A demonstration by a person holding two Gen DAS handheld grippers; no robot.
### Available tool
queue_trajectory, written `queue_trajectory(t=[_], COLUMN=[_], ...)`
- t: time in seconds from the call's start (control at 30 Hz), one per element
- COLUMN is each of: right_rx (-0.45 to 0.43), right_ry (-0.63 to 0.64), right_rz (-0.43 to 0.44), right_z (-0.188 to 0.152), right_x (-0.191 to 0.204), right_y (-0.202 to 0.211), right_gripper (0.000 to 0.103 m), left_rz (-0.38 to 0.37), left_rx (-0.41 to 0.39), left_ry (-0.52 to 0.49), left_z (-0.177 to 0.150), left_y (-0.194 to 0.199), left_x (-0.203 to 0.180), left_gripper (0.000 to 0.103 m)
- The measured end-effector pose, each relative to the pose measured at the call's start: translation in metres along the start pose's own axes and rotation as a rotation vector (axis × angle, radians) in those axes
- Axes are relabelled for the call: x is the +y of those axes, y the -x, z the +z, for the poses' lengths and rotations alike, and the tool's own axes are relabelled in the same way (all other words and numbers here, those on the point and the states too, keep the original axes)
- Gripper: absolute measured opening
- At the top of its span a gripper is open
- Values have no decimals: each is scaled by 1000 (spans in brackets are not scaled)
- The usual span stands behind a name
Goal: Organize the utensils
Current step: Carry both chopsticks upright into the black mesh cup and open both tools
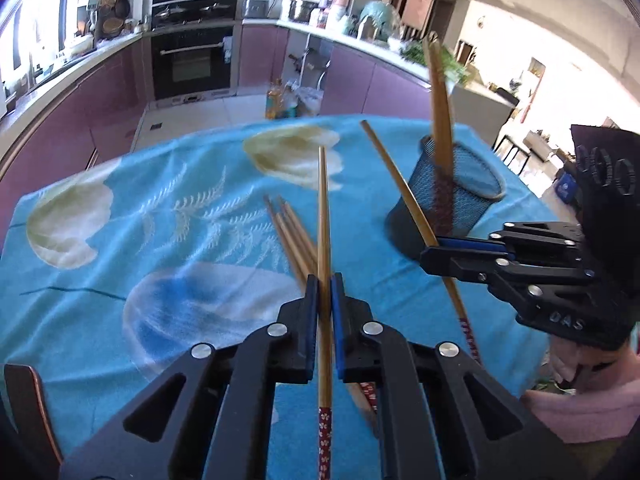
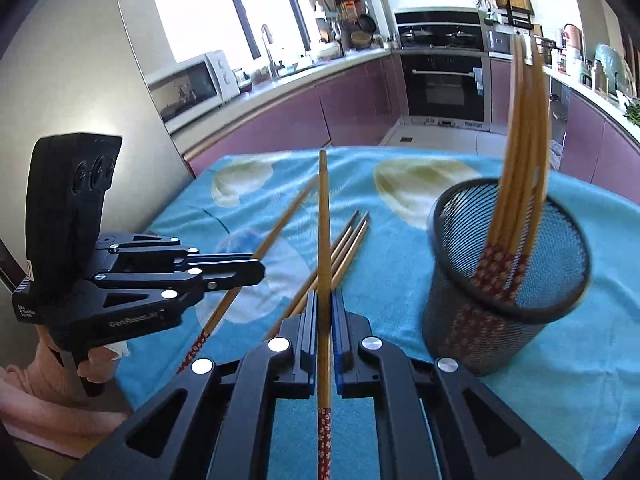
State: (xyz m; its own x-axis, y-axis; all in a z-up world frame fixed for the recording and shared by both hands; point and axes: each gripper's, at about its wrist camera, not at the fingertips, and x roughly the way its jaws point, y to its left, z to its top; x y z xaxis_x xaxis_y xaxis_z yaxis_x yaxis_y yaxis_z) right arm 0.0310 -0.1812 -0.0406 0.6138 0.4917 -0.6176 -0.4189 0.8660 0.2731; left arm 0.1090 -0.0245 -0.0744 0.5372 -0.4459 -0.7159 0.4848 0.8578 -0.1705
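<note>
Wooden chopstick [image 1: 323, 216] clamped in left gripper [image 1: 324, 300], long axis running away, tip far, patterned end near. Loose chopsticks [image 1: 290, 232] lie on blue cloth [image 1: 180, 208] between the grippers. Right gripper [image 2: 325, 308] clamps second chopstick [image 2: 324, 220] likewise. Mesh holder [image 2: 508, 276] far right, near cloth edge, chopsticks upright inside.

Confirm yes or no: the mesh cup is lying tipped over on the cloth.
No, the mesh cup stands upright on the blue cloth with several chopsticks in it.
</note>
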Motion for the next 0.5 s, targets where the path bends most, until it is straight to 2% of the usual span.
queue_trajectory(t=[0.5], right_rx=[-163], right_ry=[-34], right_rz=[27], right_z=[18], right_x=[-20], right_y=[60], right_gripper=[6], left_rz=[-162], left_rx=[-186], left_ry=[-18], left_z=[26], left_y=[77], left_x=[-20], left_gripper=[7])
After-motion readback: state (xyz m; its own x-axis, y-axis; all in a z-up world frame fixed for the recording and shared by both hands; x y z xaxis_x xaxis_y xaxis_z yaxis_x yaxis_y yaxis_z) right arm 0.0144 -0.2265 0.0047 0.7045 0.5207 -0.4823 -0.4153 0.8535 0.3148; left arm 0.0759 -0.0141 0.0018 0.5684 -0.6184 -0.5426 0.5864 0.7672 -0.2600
